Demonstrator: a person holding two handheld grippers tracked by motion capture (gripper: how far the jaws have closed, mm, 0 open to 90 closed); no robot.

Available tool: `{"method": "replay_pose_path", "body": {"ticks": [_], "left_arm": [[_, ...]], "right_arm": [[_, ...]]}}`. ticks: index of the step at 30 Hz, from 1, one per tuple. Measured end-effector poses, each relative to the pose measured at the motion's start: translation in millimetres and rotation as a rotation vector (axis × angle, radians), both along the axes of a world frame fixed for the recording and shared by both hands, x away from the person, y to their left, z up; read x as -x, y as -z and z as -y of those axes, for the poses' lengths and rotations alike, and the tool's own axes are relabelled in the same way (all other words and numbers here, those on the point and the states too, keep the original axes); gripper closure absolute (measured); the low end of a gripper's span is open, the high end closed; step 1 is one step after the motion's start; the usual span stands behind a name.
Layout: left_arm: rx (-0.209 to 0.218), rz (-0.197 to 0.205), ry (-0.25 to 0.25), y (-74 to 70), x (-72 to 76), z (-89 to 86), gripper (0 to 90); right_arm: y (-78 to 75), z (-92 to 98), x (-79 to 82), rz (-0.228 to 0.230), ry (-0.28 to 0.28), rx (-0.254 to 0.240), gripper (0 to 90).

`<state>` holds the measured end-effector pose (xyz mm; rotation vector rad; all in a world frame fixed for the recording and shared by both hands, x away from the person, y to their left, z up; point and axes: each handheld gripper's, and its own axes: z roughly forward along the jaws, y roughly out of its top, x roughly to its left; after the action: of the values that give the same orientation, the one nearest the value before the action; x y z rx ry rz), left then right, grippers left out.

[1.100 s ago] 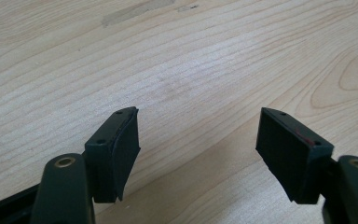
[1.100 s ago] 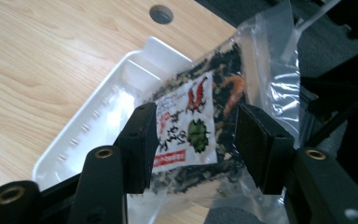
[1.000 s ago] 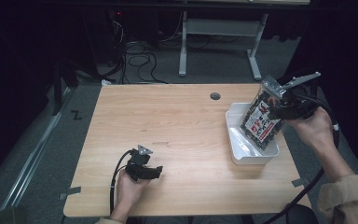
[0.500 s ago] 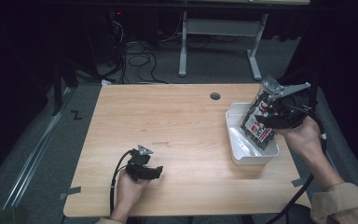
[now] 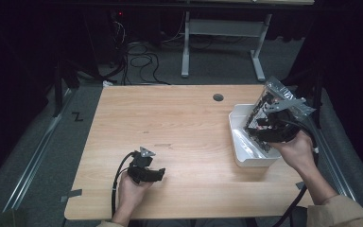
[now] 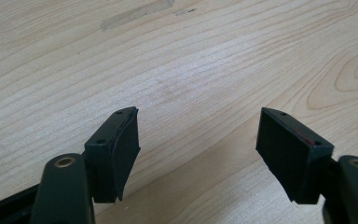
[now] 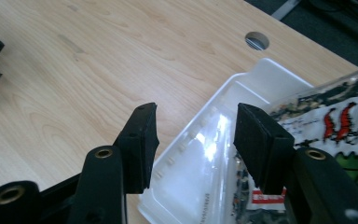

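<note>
A white plastic tray (image 5: pixel 249 163) sits at the table's right edge. In it a printed snack bag (image 5: pixel 261 108) stands tilted, its clear top (image 5: pixel 278 88) sticking up. My right gripper (image 5: pixel 254 127) hovers over the tray, its jaws open. In the right gripper view the right gripper (image 7: pixel 196 130) has only the tray (image 7: pixel 200 177) showing through its gap, and the bag (image 7: pixel 340 126) lies just outside the right jaw. My left gripper (image 5: pixel 159 174) rests on the table near the front edge. Its jaws (image 6: pixel 198 135) stand open over bare wood.
The wooden table (image 5: pixel 179 123) has a round cable hole (image 5: pixel 218 97) at the back, near the tray. Beyond the far edge are a desk frame (image 5: pixel 217 33) and cables (image 5: pixel 142 61) on the floor. Tape marks the front left corner (image 5: pixel 72 195).
My right hand has come down and slightly leftward over the tray and bag, jaws still apart. The left gripper has stayed where it was.
</note>
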<state>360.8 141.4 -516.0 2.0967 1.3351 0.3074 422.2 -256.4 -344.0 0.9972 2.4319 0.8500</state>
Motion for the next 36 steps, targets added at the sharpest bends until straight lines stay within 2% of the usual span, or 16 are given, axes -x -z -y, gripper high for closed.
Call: {"method": "replay_pose_path", "body": {"ticks": [6,15,18,20,23,26,31,36], "left_arm": [[0.000,0.002,0.001,0.2,-0.1,0.2,30.3],[0.000,0.003,0.008,0.1,0.3,1.3,30.3],[-0.002,0.006,0.013,-0.2,0.9,2.6,30.3],[-0.002,0.007,0.014,0.0,1.1,3.5,30.3],[-0.005,0.005,0.017,0.4,1.1,4.1,30.2],[-0.002,0.007,0.016,0.1,1.3,3.9,30.2],[-0.005,0.004,0.021,0.5,1.8,5.5,30.2],[-0.007,0.005,0.024,0.7,1.9,6.4,30.2]], "right_arm": [[14.0,-7.5,9.1,0.002,-0.033,-0.029,49.9],[43.0,-18.2,23.3,-0.009,-0.071,-0.081,50.1],[60.4,-25.4,31.0,-0.024,-0.097,-0.107,50.2],[74.7,-31.4,36.3,-0.028,-0.114,-0.100,50.3],[95.8,-39.2,41.2,-0.058,-0.126,-0.105,50.3],[110.4,-43.6,42.9,-0.084,-0.133,-0.117,50.4],[129.2,-50.0,48.7,-0.091,-0.151,-0.125,50.4],[156.6,-58.5,54.6,-0.086,-0.186,-0.095,49.6]]}}
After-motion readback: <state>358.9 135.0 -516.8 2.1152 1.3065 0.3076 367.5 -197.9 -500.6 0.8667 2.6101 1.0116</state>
